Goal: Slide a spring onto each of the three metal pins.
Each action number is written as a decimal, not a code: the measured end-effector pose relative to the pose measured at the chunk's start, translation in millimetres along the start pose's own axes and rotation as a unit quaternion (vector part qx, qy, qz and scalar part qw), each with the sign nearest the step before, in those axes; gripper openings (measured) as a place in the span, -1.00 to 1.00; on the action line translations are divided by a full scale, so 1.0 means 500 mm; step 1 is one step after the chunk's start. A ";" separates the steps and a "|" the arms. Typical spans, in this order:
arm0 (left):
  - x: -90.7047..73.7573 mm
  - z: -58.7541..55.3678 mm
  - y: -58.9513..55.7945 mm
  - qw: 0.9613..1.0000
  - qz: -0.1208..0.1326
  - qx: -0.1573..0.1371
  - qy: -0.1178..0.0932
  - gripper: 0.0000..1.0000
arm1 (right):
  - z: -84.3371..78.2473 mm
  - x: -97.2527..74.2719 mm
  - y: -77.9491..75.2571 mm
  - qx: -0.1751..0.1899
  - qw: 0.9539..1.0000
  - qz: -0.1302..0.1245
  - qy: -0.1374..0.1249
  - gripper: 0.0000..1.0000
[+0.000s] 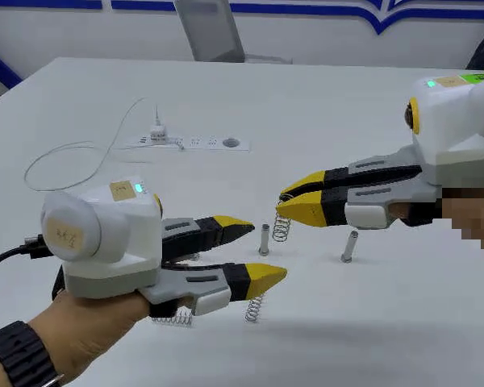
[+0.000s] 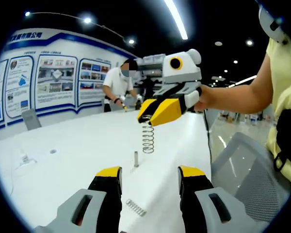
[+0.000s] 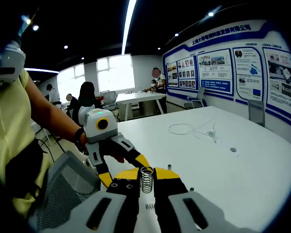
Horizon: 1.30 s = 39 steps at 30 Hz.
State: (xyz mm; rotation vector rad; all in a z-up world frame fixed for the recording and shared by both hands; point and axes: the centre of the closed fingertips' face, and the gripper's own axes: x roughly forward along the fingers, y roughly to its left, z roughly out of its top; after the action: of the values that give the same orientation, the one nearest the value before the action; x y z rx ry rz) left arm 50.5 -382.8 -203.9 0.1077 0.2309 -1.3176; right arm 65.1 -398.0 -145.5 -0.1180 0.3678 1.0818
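White-and-grey left gripper (image 1: 269,251) with black, yellow-tipped jaws sits nearest, low on the left of the head view, held in a hand (image 1: 89,330) with a black wristband (image 1: 20,351). Its jaws are spread wide with nothing between them. In the left gripper view they frame the work area.

Two loose silver coil springs rest on the white table (image 1: 371,330) just beside its lower jaw. The short loose spring (image 1: 254,307) is propped at a tilt and the long loose spring (image 1: 173,318) lies flat.

Just past the jaw tips stands the upright metal pin (image 1: 264,239), a small grey cylinder, bare. To its right, apart, is the leaning metal pin (image 1: 349,247), also bare.

The matching white-and-grey right gripper (image 1: 279,201) reaches in from the right, jaws pressed together on the top coils of the hanging silver spring (image 1: 281,228). This spring dangles vertically just beside the upright metal pin, not over it. In the left gripper view its lower end is about level with the pin's top.

Further back are a white power strip (image 1: 185,142), a thin white cable (image 1: 56,153) looping left of it, and a grey chair back (image 1: 210,28) at the table's far edge.
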 end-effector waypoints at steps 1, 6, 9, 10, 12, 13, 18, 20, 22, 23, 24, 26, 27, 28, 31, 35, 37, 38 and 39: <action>-0.004 -0.005 0.001 1.000 0.000 0.001 0.002 -0.02 | -0.001 -0.004 -0.004 0.001 1.000 -0.003 0.000 -0.78; -0.033 -0.040 0.015 1.000 0.017 0.004 0.020 0.09 | -0.008 -0.028 -0.036 0.002 1.000 -0.029 0.002 -0.78; -0.047 -0.055 0.023 0.999 0.027 -0.002 0.023 0.16 | -0.016 -0.040 -0.054 0.003 0.999 -0.043 0.005 -0.78; -0.051 -0.058 0.025 0.999 0.030 -0.004 0.024 0.17 | -0.018 -0.043 -0.060 0.005 0.999 -0.047 0.005 -0.78; -0.059 -0.066 0.028 0.999 0.036 -0.006 0.027 0.21 | -0.024 -0.053 -0.076 0.007 0.998 -0.060 0.006 -0.78; -0.062 -0.068 0.029 0.999 0.039 -0.007 0.027 0.22 | -0.025 -0.058 -0.083 0.010 0.998 -0.065 0.004 -0.78; -0.079 -0.076 0.042 0.998 0.056 -0.015 0.026 0.24 | -0.050 -0.083 -0.129 0.020 0.995 -0.102 0.004 -0.78; -0.085 -0.075 0.049 0.998 0.063 -0.018 0.023 0.25 | -0.062 -0.093 -0.150 0.025 0.992 -0.123 0.005 -0.78; -0.090 -0.074 0.054 0.997 0.068 -0.021 0.021 0.25 | -0.080 -0.101 -0.171 0.019 0.989 -0.144 0.016 -0.78; -0.090 -0.074 0.055 0.997 0.070 -0.022 0.021 0.26 | -0.086 -0.102 -0.175 0.021 0.989 -0.147 0.017 -0.78; -0.091 -0.074 0.057 0.997 0.071 -0.022 0.021 0.26 | -0.094 -0.105 -0.184 0.025 0.987 -0.155 0.018 -0.78; -0.094 -0.075 0.063 0.997 0.073 -0.022 0.021 0.26 | -0.109 -0.110 -0.198 0.027 0.985 -0.169 0.022 -0.78; -0.095 -0.075 0.062 0.997 0.074 -0.023 0.021 0.26 | -0.119 -0.113 -0.207 0.031 0.984 -0.176 0.022 -0.78; -0.095 -0.075 0.063 0.997 0.075 -0.023 0.020 0.26 | -0.126 -0.115 -0.214 0.032 0.982 -0.183 0.024 -0.78; -0.096 -0.075 0.064 0.997 0.077 -0.025 0.021 0.26 | -0.151 -0.121 -0.235 0.040 0.978 -0.203 0.027 -0.78; -0.096 -0.078 0.063 0.996 0.077 -0.026 0.022 0.26 | -0.183 -0.123 -0.261 0.056 0.974 -0.220 0.029 -0.77; -0.096 -0.079 0.063 0.996 0.078 -0.027 0.023 0.26 | -0.192 -0.120 -0.270 0.055 0.972 -0.225 0.033 -0.77; -0.095 -0.079 0.063 0.996 0.078 -0.027 0.023 0.26 | -0.195 -0.118 -0.271 0.058 0.972 -0.224 0.033 -0.77; -0.095 -0.079 0.063 0.996 0.077 -0.028 0.023 0.26 | -0.198 -0.115 -0.274 0.057 0.972 -0.227 0.033 -0.77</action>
State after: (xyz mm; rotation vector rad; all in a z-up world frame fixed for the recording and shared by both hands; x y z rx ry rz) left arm 65.9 -321.6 -233.0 0.1064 0.2930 -1.1544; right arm 138.1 -537.6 -229.2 -0.1288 0.4367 0.6033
